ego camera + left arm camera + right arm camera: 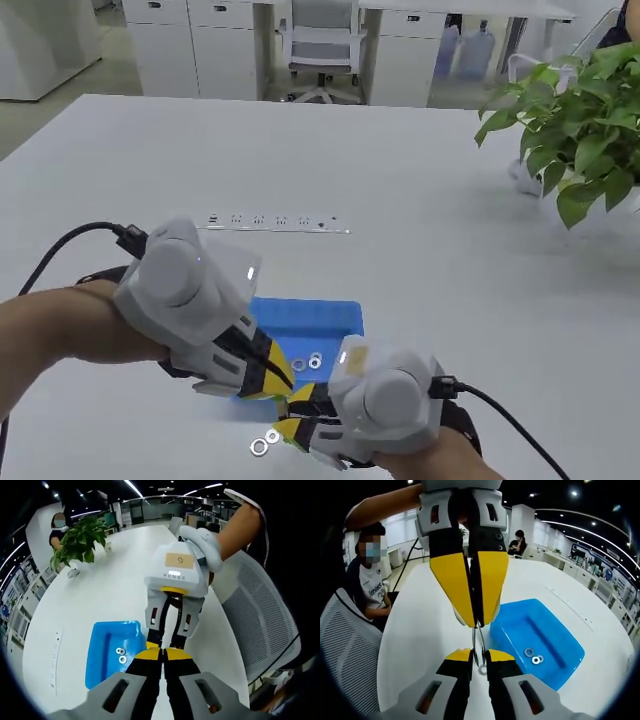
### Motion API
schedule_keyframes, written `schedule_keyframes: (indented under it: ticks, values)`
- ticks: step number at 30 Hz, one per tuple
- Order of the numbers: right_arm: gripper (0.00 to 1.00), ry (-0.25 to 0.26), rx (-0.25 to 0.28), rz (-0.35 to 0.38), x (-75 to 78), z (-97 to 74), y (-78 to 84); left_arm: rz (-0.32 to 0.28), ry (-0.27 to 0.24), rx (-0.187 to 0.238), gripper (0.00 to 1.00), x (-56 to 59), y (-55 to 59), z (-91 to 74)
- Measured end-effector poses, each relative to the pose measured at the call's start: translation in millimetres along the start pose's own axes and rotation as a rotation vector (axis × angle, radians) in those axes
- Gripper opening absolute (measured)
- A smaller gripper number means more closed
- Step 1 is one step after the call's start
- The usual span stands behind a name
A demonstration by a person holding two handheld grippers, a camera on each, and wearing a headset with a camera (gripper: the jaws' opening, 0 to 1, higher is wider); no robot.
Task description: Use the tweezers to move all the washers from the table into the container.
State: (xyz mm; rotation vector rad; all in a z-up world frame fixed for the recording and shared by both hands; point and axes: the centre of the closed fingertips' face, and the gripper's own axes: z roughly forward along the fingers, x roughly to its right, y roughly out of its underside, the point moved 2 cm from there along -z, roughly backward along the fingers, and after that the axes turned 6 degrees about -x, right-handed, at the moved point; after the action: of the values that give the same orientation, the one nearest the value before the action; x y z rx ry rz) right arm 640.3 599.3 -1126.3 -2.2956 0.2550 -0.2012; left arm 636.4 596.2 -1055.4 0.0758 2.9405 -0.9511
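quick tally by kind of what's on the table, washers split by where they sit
washers in the blue container: 2 (a third may overlap one)
washers on the table: 2
blue container: 1
tweezers: 1
potted plant: 1
power strip: 1
total: 8

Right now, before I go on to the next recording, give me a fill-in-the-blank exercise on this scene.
1. The rectangular plastic container is ___.
2. The thin metal tweezers point at a silver round ___ on the white table.
3. The left hand-held gripper and the right hand-held gripper have ___ jaw tips.
Missing words: blue; washer; yellow.
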Motion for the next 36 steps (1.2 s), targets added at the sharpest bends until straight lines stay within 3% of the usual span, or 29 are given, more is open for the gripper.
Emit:
schedule_keyframes:
  ticks: [18, 27, 36]
  values:
    - [0.13, -0.01, -0.009, 0.013, 0.3, 5.8, 10.7, -0.023, 0.021, 0.001, 0.05, 0.7, 4.7, 11.2]
    - [0.14, -0.012, -0.014, 0.024, 1.4, 6.3, 12.7, -0.039, 0.023, 0.014, 0.05, -8.2, 3.4, 12.1]
    - [0.14, -0.012, -0.011, 0.036, 4.0, 6.1, 12.5, -0.04, 0.038, -0.001, 0.05, -12.9, 4.5, 12.5]
